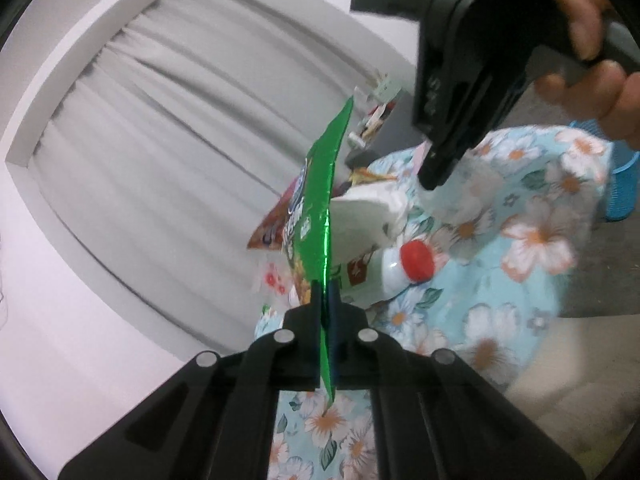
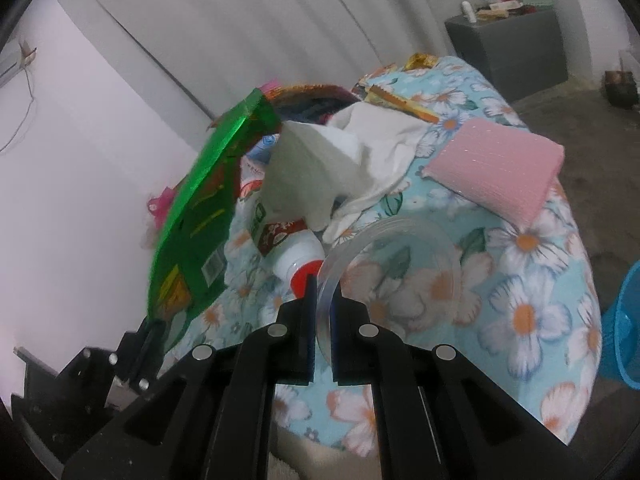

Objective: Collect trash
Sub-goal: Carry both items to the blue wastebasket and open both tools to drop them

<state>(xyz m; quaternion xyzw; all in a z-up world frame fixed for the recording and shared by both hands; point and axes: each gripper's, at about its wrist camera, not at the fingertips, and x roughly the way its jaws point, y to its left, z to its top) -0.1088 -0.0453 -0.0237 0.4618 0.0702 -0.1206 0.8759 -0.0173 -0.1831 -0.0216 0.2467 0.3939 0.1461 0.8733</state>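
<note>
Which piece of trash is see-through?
The clear round plastic lid pinched by the right gripper. The left gripper holds a shiny green snack bag, which is not see-through.

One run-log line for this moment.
left gripper: shut on green snack bag | right gripper: shut on clear plastic lid | both lifted

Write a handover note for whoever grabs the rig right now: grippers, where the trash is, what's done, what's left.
Left gripper: shut on the edge of the green snack bag, lifted off the table.
Right gripper: shut on the rim of the clear plastic lid.
On the floral tablecloth: white bottle with red cap, crumpled white paper, more wrappers at the far end, pink sponge.
Blue basket stands on the floor, right of the table.
Done: two items gripped.
Left: drop both, probably in the basket, then collect the rest.
</note>
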